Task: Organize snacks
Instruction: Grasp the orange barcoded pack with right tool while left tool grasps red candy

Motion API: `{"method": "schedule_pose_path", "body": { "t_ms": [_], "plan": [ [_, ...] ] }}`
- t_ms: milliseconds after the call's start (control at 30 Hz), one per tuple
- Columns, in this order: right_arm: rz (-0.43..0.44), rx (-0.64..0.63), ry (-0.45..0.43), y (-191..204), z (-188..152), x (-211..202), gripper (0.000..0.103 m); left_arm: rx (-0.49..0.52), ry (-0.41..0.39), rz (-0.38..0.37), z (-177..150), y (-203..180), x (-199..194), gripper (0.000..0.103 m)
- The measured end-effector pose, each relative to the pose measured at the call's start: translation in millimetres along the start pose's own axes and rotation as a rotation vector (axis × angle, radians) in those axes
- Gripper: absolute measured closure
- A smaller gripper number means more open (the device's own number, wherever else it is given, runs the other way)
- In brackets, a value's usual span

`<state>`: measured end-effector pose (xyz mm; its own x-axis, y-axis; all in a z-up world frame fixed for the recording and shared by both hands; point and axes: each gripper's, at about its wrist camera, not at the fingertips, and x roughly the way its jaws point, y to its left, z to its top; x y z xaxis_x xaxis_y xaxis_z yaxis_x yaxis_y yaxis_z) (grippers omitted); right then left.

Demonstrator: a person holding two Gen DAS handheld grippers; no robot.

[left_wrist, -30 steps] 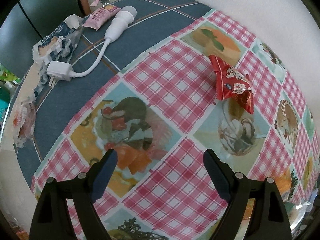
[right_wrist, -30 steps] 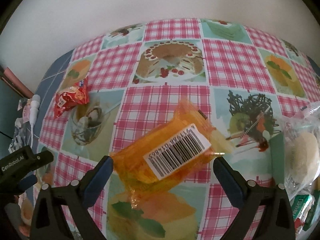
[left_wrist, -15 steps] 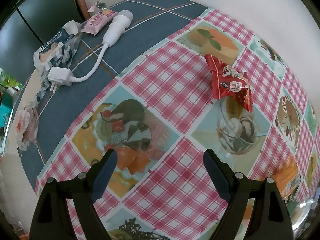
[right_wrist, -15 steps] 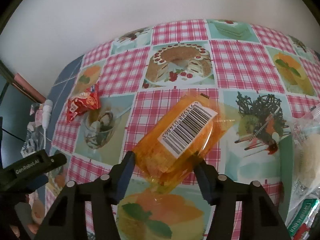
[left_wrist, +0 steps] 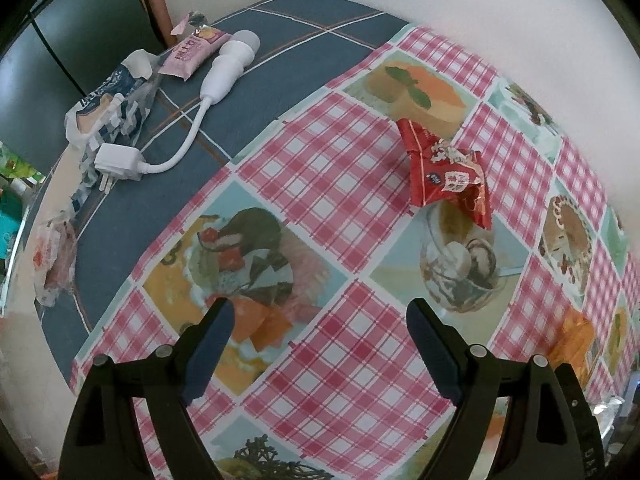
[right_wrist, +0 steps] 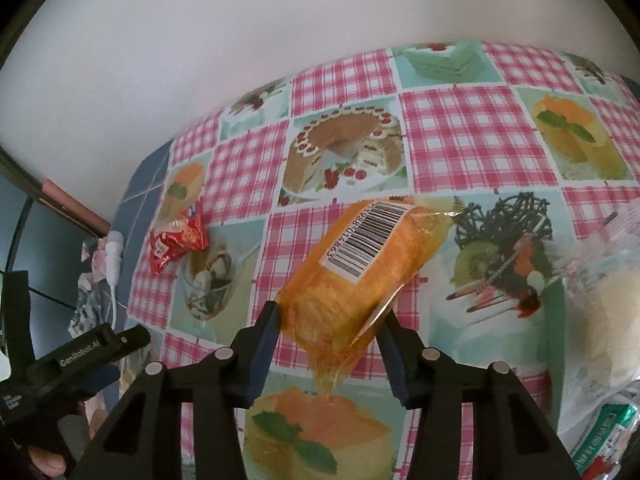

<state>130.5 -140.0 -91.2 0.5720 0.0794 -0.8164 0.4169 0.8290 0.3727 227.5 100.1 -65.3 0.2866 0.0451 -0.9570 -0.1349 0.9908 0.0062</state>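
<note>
Orange cellophane-wrapped snack cake with barcode label [right_wrist: 356, 264]: clamped at its near end in my right gripper [right_wrist: 330, 344], jaws just closed, tilted above checked tablecloth [right_wrist: 472, 136] | step: pickup | next: carry to snack pile | my left gripper [left_wrist: 320, 344] spread, empty; red crinkled foil packet [left_wrist: 444, 172] waits.

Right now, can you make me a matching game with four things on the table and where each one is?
Things:
1. orange pack
2. red pack
3. pink pack
4. white plug

Places:
A. on the blue cloth, beside the white cord's thick end
B. on the checked cloth, lying free
C. clamped in the right gripper, which just closed
D. at the cord's other end, by a torn blue-and-white bag

Pairs: 1-C, 2-B, 3-A, 4-D
</note>
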Motion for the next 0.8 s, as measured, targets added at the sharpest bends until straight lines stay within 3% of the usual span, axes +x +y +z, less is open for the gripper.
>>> {"method": "schedule_pose_path", "body": {
  "t_ms": [133, 233, 567, 800],
  "plan": [
    [-0.009, -0.009, 0.008, -0.5, -0.2, 1.6, 0.052, 0.023, -0.002, -0.006, 3.3, -5.6, -3.1, 0.015],
    [0.005, 0.004, 0.021, -3.8, 0.1, 5.2, 0.052, 0.062, 0.000, -0.075, 5.8, -16.9, -6.5, 0.015],
    [0.040, 0.009, 0.018, -9.3, 7.2, 7.9, 0.052, 0.219, -0.110, -0.127, 47.0, -51.1, -29.9, 0.015],
    [0.049, 0.009, 0.025, -9.3, 9.0, 15.9, 0.052, 0.229, -0.039, -0.170, 84.3, -63.3, -8.8, 0.015]
  ]
}}
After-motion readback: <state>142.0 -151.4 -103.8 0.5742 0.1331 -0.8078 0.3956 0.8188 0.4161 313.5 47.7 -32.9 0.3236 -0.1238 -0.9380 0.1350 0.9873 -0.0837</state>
